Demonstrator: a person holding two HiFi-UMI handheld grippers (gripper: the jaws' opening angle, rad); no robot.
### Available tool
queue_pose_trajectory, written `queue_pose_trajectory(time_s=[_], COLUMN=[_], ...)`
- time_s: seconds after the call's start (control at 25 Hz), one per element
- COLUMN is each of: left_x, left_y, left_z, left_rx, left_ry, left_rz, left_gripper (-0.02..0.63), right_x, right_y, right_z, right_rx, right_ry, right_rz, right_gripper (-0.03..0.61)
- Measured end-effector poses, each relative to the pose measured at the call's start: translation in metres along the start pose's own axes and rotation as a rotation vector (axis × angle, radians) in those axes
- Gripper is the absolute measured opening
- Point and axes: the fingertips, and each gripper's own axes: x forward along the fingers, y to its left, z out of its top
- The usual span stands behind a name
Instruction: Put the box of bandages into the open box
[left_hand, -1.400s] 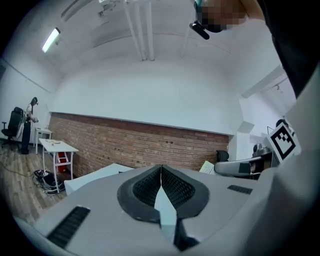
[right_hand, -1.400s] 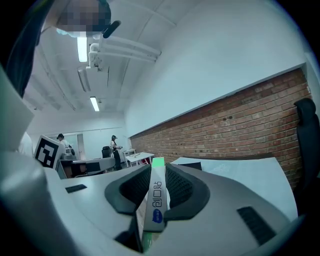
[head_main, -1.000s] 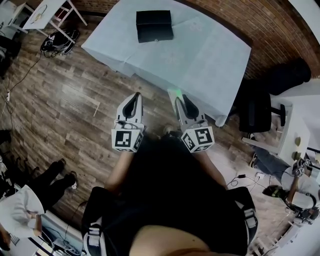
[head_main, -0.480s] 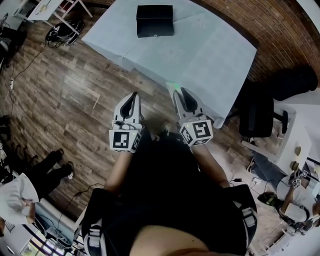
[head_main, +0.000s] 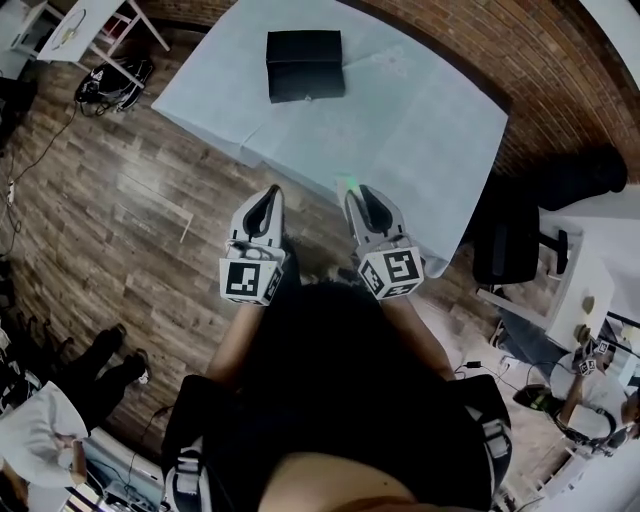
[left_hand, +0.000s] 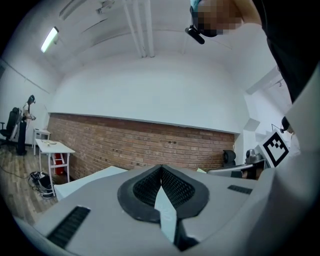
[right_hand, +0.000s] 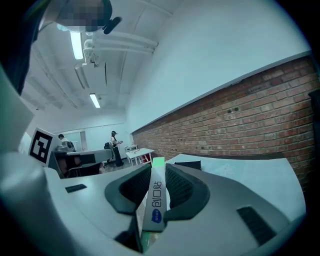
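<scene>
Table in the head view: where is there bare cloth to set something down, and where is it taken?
The table is bare from the black box across to the edge along the brick wall and down to the near edge by the right gripper, shut on the box of bandages. Only the far-left part, at the black box, is taken.

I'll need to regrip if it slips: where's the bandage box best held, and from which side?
By its two broad faces, as the right gripper does now. The bandage box is thin and flat, so pads closing from either side of its narrow edge get wide contact; its green end sticks out past the jaws.
</scene>
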Motion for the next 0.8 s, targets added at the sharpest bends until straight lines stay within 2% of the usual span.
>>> queue_pose_trajectory(time_s=[0.44, 0.6, 0.8], left_x=[0.066, 0.078, 0.097], left_y=[0.103, 0.13, 0.15], left_z=[0.032, 0.029, 0.034], left_rx=[-0.01, -0.021, -0.013], left_ry=[-0.012, 0.016, 0.003], left_rz=[-0.065, -0.102, -0.12], left_gripper=[0.034, 0.034, 0.034], right_x=[0.117, 0.15, 0.181], right_y=[0.016, 0.022, 0.016], right_z=[0.014, 0.016, 0.021], right_rx=[-0.007, -0.008, -0.021], right_ry=[0.032, 0.044, 0.034], right_rz=[-0.04, -0.058, -0.071], right_gripper=[0.104, 0.104, 0.104])
